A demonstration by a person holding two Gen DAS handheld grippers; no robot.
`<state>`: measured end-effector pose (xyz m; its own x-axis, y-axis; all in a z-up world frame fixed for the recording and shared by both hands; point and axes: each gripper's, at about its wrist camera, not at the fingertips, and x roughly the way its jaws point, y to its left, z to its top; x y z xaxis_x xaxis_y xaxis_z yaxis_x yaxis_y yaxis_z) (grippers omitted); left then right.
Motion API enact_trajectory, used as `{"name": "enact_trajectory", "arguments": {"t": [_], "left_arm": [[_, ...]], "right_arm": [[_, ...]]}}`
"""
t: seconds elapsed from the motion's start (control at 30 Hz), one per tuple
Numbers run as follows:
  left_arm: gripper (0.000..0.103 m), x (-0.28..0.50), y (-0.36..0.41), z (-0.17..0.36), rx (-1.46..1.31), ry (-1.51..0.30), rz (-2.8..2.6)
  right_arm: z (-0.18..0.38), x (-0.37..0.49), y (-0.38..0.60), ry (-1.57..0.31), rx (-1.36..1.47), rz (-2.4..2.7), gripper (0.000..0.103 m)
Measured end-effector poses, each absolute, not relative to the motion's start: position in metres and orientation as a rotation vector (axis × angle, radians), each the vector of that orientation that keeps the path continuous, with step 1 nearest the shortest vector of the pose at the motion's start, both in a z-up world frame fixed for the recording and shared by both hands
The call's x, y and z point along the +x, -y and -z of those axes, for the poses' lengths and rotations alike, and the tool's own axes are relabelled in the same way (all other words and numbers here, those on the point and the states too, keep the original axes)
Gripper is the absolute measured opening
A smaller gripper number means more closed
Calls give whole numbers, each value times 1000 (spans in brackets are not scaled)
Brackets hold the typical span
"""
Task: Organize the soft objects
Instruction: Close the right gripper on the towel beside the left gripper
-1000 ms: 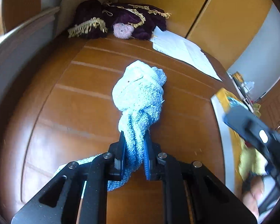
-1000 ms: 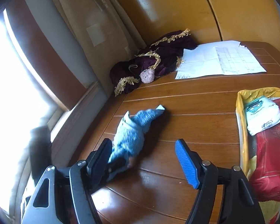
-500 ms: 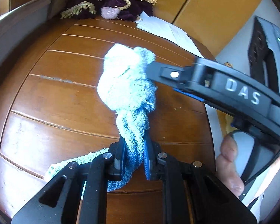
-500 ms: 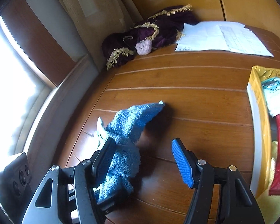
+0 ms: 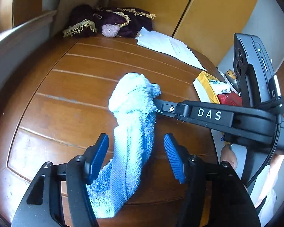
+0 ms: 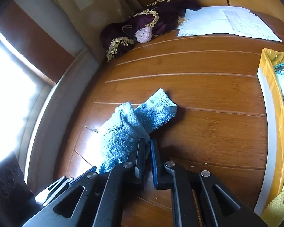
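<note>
my right hand-held gripper (image 6: 147, 149) pinches the blue towel (image 6: 134, 124), my left hand-held gripper (image 5: 136, 149) spread; towel not yet folded on the bench (image 6: 208, 87).

Blue terry cloth (image 5: 131, 141), fluffy, paler on the sunlit side, bunched and twisted into a long roll. Lies on the wooden surface (image 6: 208, 94), one flat corner folded outward and pointing away. Pinched at its far bunched end by the right gripper (image 6: 147, 147), jaws nearly together; near end lies loose between the spread jaws of the left gripper (image 5: 136, 151).
</note>
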<state>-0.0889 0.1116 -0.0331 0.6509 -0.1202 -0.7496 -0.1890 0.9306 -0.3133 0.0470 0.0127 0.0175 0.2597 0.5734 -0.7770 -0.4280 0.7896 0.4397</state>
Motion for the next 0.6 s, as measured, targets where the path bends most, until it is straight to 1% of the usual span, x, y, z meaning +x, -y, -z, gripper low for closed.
{"name": "enact_trajectory", "arguments": {"t": [0.03, 0.1, 0.17, 0.27, 0.37, 0.4, 0.43, 0.5, 0.53, 0.57, 0.6], "left_arm": [[60, -88, -111, 32, -382, -861, -32], [60, -85, -111, 30, -380, -855, -20], [60, -82, -111, 32, -375, -861, -21], [60, -77, -112, 35, -387, -864, -16], [60, -72, -111, 37, -385, -854, -41], [57, -70, -111, 39, -385, -861, -37], [54, -69, -110, 42, -391, -869, -29], [39, -70, -107, 45, -391, -890, -20], [36, -71, -105, 46, -382, -892, -13], [31, -74, -102, 46, -371, -890, -8], [30, -76, -100, 46, -363, -883, -9]], "right_arm": [[-18, 48, -11, -1113, 172, -689, 16], [-21, 49, -5, -1097, 221, -707, 34], [-25, 48, -1, -1073, 255, -721, 42], [-30, 47, 2, -1044, 291, -743, 50], [-33, 47, 0, -1038, 299, -766, 50], [-33, 47, -1, -1041, 297, -772, 50], [-33, 47, -3, -1047, 294, -775, 50], [-31, 48, -6, -1065, 287, -787, 50], [-30, 49, -8, -1075, 281, -797, 51], [-30, 48, -11, -1084, 267, -810, 51], [-29, 47, -14, -1091, 250, -819, 51]]}}
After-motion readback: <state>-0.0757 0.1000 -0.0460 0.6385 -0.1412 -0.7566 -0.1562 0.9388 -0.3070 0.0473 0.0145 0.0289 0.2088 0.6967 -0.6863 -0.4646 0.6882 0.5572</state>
